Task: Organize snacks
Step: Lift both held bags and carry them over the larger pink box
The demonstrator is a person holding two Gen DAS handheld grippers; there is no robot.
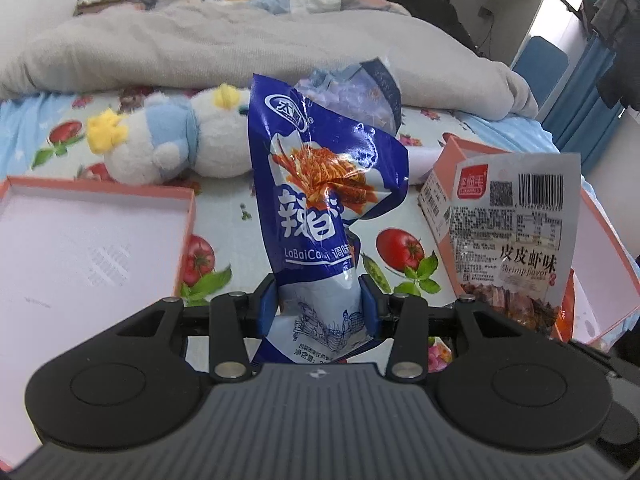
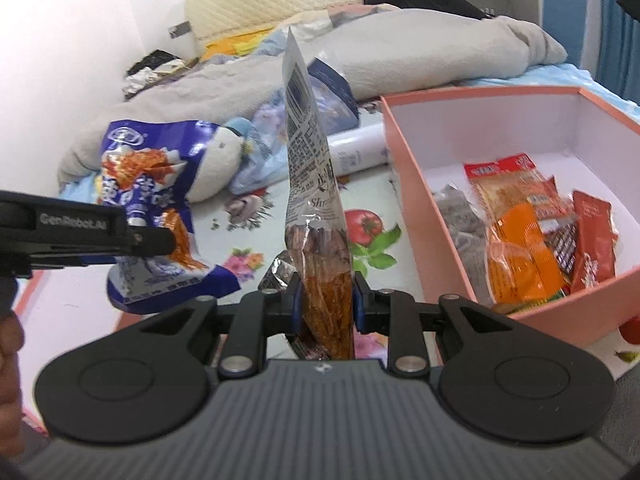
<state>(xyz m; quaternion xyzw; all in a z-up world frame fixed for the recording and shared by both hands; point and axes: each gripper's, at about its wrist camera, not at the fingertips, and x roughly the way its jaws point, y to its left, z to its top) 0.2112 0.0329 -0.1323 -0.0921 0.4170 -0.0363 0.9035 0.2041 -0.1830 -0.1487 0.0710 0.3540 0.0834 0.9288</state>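
Note:
My left gripper (image 1: 320, 304) is shut on a blue snack bag (image 1: 320, 184) printed with red shredded food, held upright above the bed; the same blue snack bag (image 2: 152, 184) shows at the left of the right wrist view, under the left gripper's black body (image 2: 80, 232). My right gripper (image 2: 326, 300) is shut on a silver shrimp-flavour packet (image 2: 312, 168), held edge-on and upright. That shrimp-flavour packet (image 1: 516, 232) appears flat-on at the right of the left wrist view. A pink box (image 2: 404, 184) with several snack packets (image 2: 532, 236) inside lies just right of the right gripper.
The pink box lid (image 1: 100, 240) lies open side up at the left on the tomato-print bedsheet (image 1: 400, 248). A white and blue plush toy (image 1: 168, 144) and a grey duvet (image 1: 240, 48) lie behind. A white tube (image 2: 356, 152) rests beside the box. A person's hand (image 2: 8, 360) shows at the left edge.

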